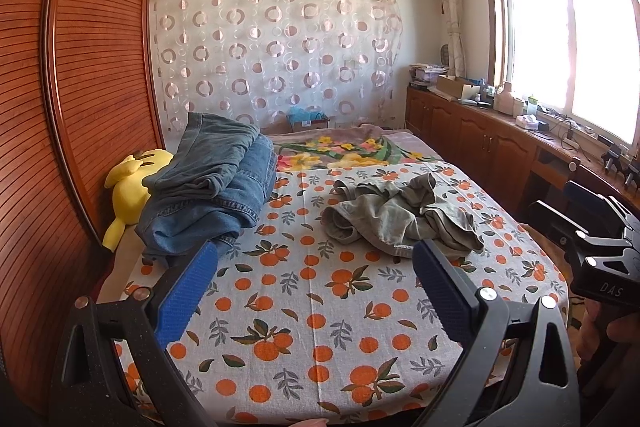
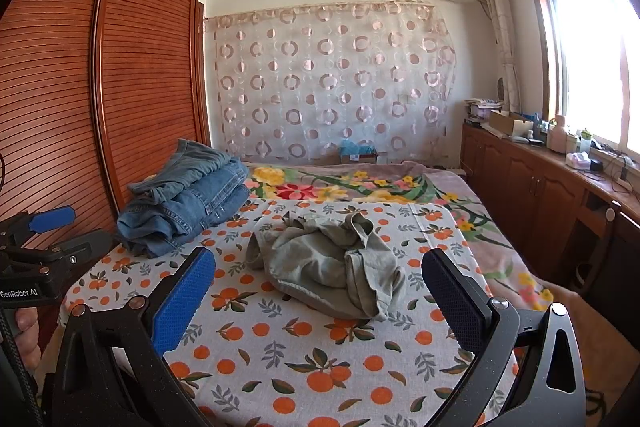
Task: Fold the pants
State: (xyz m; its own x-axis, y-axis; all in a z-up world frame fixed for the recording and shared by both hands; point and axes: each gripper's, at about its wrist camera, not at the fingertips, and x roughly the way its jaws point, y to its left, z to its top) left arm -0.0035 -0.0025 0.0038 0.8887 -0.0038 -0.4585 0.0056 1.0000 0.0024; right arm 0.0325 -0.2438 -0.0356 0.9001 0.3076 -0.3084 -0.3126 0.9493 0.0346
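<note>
Crumpled grey-green pants [image 1: 400,219] lie in a heap on the orange-print sheet [image 1: 320,307] of the bed; they also show in the right wrist view [image 2: 332,263]. My left gripper [image 1: 316,267] is open and empty, held above the sheet just short of the heap. My right gripper [image 2: 320,283] is open and empty, with the heap between and beyond its fingers. The right gripper also shows at the right edge of the left wrist view [image 1: 592,239], and the left gripper at the left edge of the right wrist view [image 2: 48,239].
A stack of folded blue jeans [image 1: 212,183] sits at the bed's left, also in the right wrist view [image 2: 188,195], with a yellow plush toy [image 1: 132,183] beside it. A wooden wardrobe [image 1: 80,67] stands left. Low cabinets [image 1: 480,135] with clutter run along the window at right.
</note>
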